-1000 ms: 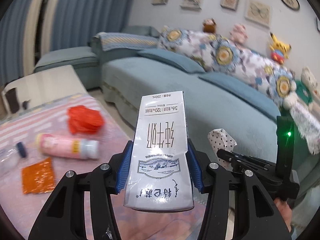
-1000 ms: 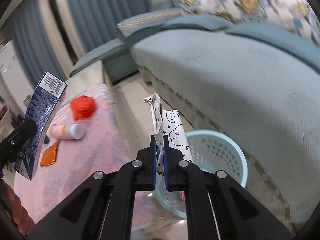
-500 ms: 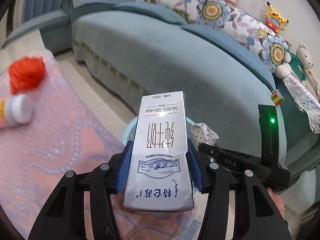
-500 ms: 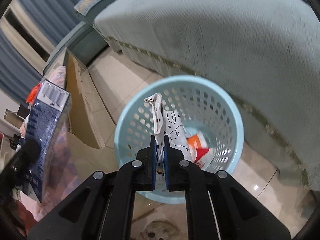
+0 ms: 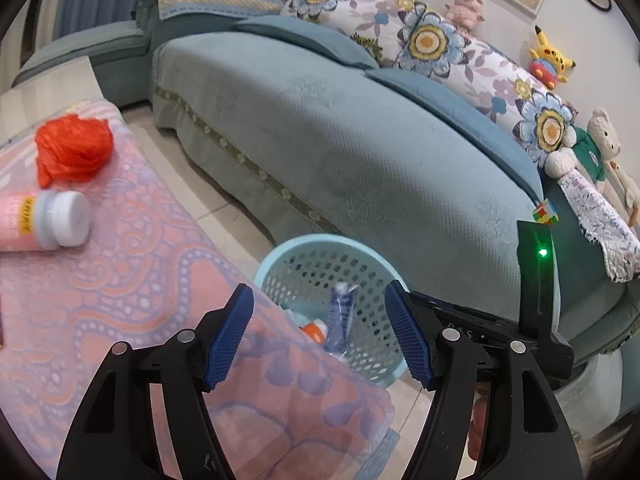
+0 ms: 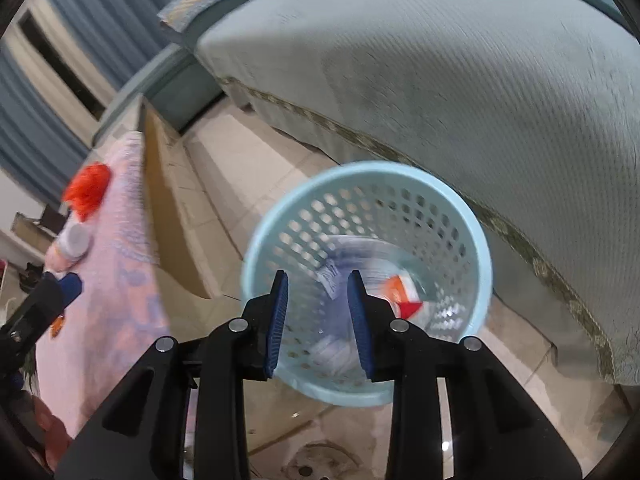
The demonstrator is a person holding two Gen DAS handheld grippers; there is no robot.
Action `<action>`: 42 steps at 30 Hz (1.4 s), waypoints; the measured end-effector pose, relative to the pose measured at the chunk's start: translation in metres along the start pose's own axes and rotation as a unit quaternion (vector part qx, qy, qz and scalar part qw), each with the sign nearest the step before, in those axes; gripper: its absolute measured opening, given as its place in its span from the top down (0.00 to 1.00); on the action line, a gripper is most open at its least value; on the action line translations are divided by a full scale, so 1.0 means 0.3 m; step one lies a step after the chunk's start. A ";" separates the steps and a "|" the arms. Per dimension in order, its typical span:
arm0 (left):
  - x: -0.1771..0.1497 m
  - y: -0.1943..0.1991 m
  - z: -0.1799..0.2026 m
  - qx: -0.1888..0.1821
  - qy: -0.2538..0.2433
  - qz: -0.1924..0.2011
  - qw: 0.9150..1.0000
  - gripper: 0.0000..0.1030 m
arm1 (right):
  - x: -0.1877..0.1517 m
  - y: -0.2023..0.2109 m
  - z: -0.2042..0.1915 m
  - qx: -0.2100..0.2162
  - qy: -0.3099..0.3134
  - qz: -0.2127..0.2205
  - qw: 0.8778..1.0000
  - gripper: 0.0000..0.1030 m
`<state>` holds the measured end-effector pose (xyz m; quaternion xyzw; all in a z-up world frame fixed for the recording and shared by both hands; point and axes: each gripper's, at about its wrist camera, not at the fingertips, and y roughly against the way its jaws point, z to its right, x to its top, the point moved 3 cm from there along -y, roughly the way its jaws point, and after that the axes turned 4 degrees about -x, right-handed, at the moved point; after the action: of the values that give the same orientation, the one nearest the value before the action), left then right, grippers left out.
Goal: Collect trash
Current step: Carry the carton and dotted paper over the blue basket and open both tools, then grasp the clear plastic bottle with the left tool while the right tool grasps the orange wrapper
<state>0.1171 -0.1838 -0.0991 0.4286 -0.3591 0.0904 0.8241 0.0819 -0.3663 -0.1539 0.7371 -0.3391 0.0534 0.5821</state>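
My left gripper (image 5: pixel 318 300) hangs over the table's corner and a light blue perforated basket (image 5: pixel 276 258) on the floor. Its jaws are opening, with nothing between the blue pads. A blue and white milk carton (image 5: pixel 340 312) stands tilted inside the basket. My right gripper (image 6: pixel 318 280) hangs right above the same basket (image 6: pixel 260 240); its jaws are opening too, and empty. Below them the carton (image 6: pixel 332 276) shows blurred, beside an orange and white wrapper (image 6: pixel 404 300). A red plastic bag (image 5: pixel 74 152) and a pink bottle (image 5: pixel 44 220) lie on the table.
The table (image 5: pixel 132 280) has a pink patterned cloth, and its corner reaches the basket. A teal sofa (image 5: pixel 360 152) with flowered cushions and plush toys runs close behind the basket. The right gripper's black housing (image 5: pixel 500 336) is to the right. Tiled floor (image 6: pixel 224 176) lies between table and sofa.
Both grippers sank toward the basket and opened. The left one let go of the milk carton and the right one let go of the dotted paper; both dropped into the basket.
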 end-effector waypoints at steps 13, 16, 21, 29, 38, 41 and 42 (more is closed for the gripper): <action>0.069 0.452 -0.192 0.036 0.053 0.136 0.989 0.35 | 0.004 0.247 -0.487 0.073 0.150 0.115 0.979 0.73; 0.040 0.584 -0.312 0.082 0.070 0.162 0.981 0.33 | -0.024 0.259 -0.627 0.098 0.184 0.135 0.969 0.73; -0.021 0.768 -0.564 0.178 0.138 0.178 0.958 0.30 | -0.089 0.219 -0.868 0.134 0.234 0.154 0.951 0.73; -0.145 0.940 -0.968 0.316 0.211 0.147 0.913 0.31 | -0.238 0.005 -1.100 0.140 0.295 0.102 0.940 0.73; -0.200 0.895 -1.095 0.223 0.248 0.140 0.932 0.30 | -0.263 -0.010 -1.128 0.133 0.315 0.098 0.935 0.73; -0.207 0.852 -1.036 0.166 0.236 0.132 0.948 0.30 | -0.258 -0.012 -1.124 0.134 0.310 0.096 0.936 0.73; -0.207 0.837 -1.011 0.145 0.234 0.127 0.953 0.30 | -0.255 -0.011 -1.125 0.135 0.309 0.096 0.936 0.73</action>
<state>0.1132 0.2146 -0.0934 0.4609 -0.1905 0.3437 0.7957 0.1321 -0.0307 -0.0860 0.7199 -0.2010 0.3794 0.5453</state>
